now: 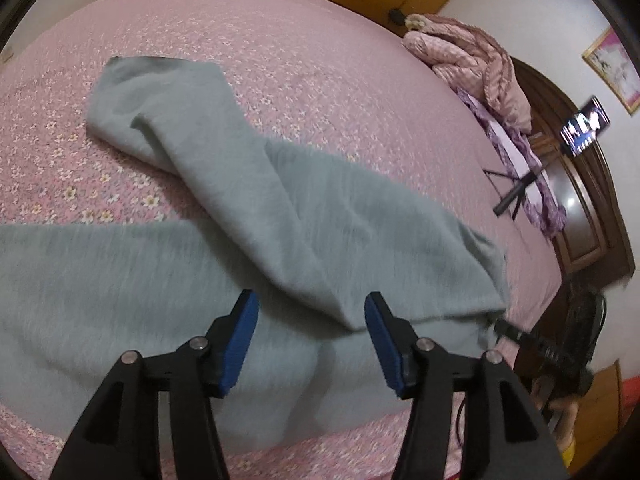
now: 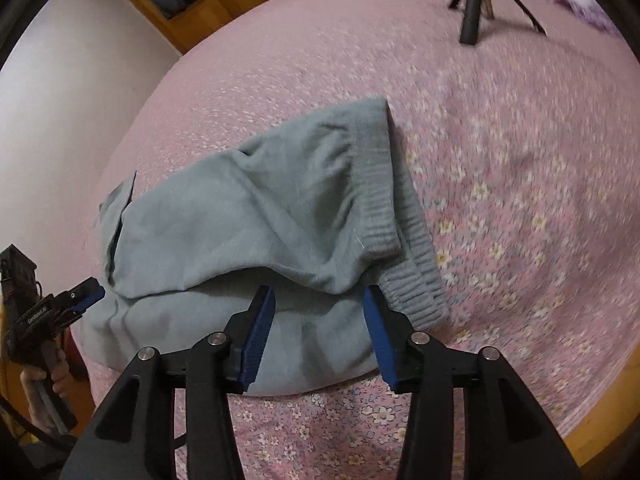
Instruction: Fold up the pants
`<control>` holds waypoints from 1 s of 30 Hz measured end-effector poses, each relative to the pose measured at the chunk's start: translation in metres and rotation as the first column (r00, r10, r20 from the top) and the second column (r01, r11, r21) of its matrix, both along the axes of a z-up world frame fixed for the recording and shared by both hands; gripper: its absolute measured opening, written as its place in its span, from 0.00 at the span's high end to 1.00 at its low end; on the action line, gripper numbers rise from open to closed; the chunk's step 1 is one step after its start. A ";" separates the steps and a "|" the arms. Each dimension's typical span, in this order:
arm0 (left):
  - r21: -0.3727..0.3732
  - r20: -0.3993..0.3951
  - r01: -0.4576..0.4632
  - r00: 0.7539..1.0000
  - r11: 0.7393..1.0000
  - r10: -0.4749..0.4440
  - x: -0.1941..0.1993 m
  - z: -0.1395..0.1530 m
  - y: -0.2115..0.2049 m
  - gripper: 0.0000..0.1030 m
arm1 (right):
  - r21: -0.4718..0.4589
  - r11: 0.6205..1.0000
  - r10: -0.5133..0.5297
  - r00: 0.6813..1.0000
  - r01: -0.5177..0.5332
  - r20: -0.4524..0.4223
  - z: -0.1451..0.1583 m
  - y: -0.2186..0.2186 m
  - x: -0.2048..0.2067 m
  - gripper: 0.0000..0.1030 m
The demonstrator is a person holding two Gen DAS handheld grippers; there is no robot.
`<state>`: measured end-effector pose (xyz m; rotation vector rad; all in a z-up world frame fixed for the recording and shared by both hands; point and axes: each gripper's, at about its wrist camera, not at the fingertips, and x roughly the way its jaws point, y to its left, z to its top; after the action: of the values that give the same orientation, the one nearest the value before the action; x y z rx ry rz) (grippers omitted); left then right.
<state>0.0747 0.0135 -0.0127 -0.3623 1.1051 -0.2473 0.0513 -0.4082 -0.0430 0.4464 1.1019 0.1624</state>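
Observation:
Grey-green pants (image 1: pixel 280 200) lie on a bed with a pink flowered cover (image 1: pixel 280 40), one leg folded diagonally across the other part. My left gripper (image 1: pixel 311 300) hovers open just over the folded edge, blue pads clear of the cloth. In the right wrist view the pants (image 2: pixel 240 220) show their ribbed waistband (image 2: pixel 400 240) doubled over at the right. My right gripper (image 2: pixel 318 292) is open above the near fold, and nothing is pinched. The left gripper (image 2: pixel 86 292) also shows at the far left, held by a hand (image 2: pixel 44 380).
A pink quilt (image 1: pixel 472 56) is bundled at the far right of the bed by a dark wooden headboard (image 1: pixel 580 208). A black tripod (image 2: pixel 476 4) stands on the cover, holding a lit phone (image 1: pixel 584 126). The bed's wooden edge (image 2: pixel 592 424) runs close on the right.

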 end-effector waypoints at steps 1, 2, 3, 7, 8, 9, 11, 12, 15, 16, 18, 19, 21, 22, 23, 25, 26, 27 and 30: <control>0.008 0.000 -0.009 1.000 1.000 0.009 0.005 -0.001 -0.002 0.43 | 0.017 1.000 -0.012 1.000 0.012 -0.012 -0.004 -0.002 0.000 0.54; 0.017 -0.002 -0.014 1.000 1.000 0.014 0.008 -0.001 -0.004 0.43 | 0.019 1.000 -0.019 1.000 0.020 -0.023 -0.007 -0.003 0.000 0.54; 0.025 -0.006 -0.015 1.000 1.000 0.016 0.011 -0.003 -0.006 0.43 | 0.020 1.000 -0.022 0.999 0.022 -0.031 -0.010 -0.004 0.000 0.54; 0.042 -0.047 -0.014 0.999 0.999 0.015 0.020 -0.018 -0.014 0.43 | -0.001 1.000 0.018 1.000 -0.018 -0.008 -0.012 -0.001 -0.001 0.54; 0.047 -0.057 -0.014 0.998 0.999 0.017 0.021 -0.024 -0.014 0.43 | -0.006 1.000 0.025 1.000 -0.025 -0.005 -0.011 0.000 -0.003 0.54; 0.055 -0.052 -0.014 0.998 0.998 0.017 0.021 -0.027 -0.015 0.43 | -0.004 1.000 0.024 1.000 -0.024 -0.007 -0.011 0.002 -0.005 0.54; 0.062 -0.038 -0.010 0.999 0.998 0.012 0.019 -0.028 -0.015 0.43 | 0.020 1.000 0.005 1.000 -0.005 -0.011 -0.011 0.000 -0.011 0.54; 0.065 -0.037 -0.008 0.999 0.998 0.011 0.019 -0.028 -0.015 0.43 | 0.046 0.999 -0.014 1.000 0.015 -0.012 -0.009 -0.004 -0.014 0.54; 0.058 -0.035 -0.021 0.999 0.998 0.023 0.020 -0.029 -0.014 0.43 | 0.150 0.985 -0.083 0.997 0.083 -0.011 -0.006 -0.021 -0.022 0.54; 0.055 -0.034 -0.028 0.999 0.998 0.030 0.021 -0.029 -0.015 0.43 | 0.183 0.977 -0.106 0.994 0.106 -0.011 -0.005 -0.026 -0.022 0.54; 0.059 -0.032 -0.029 0.999 0.998 0.031 0.023 -0.028 -0.015 0.43 | 0.231 0.963 -0.146 0.989 0.141 0.003 -0.004 -0.034 -0.022 0.54; 0.063 -0.029 -0.029 0.999 0.998 0.031 0.024 -0.028 -0.015 0.43 | 0.246 0.956 -0.164 0.986 0.157 0.007 -0.003 -0.038 -0.021 0.54; 0.073 -0.023 -0.030 0.999 0.997 0.032 0.025 -0.028 -0.017 0.43 | 0.270 0.946 -0.190 0.982 0.181 0.009 -0.003 -0.043 -0.018 0.54; 0.080 -0.019 -0.031 0.999 0.996 0.033 0.025 -0.029 -0.017 0.44 | 0.275 0.944 -0.193 0.981 0.183 0.009 -0.003 -0.045 -0.016 0.54; 0.100 -0.012 -0.031 0.999 0.994 0.032 0.025 -0.028 -0.018 0.51 | 0.273 0.944 -0.192 0.981 0.182 0.007 -0.004 -0.045 -0.013 0.54; 0.140 -0.002 -0.021 1.000 0.990 0.022 0.025 -0.027 -0.019 0.70 | 0.263 0.948 -0.187 0.982 0.182 -0.006 -0.006 -0.044 -0.007 0.54; 0.144 0.002 -0.015 1.000 0.990 0.015 0.024 -0.026 -0.019 0.83 | 0.258 0.948 -0.186 0.982 0.184 -0.016 -0.008 -0.041 -0.004 0.54; 0.136 0.004 -0.016 1.000 0.991 0.015 0.023 -0.025 -0.017 0.87 | 0.256 0.948 -0.190 0.982 0.189 -0.021 -0.010 -0.040 -0.003 0.56; 0.095 0.013 -0.025 1.000 0.995 0.024 0.018 -0.020 -0.009 0.91 | 0.228 0.952 -0.207 0.978 0.204 -0.012 -0.005 -0.039 0.001 0.80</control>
<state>0.0932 0.0043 -0.0331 -0.2893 1.0964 -0.1744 0.0527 -0.4469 -0.0485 0.7624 1.0215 0.1078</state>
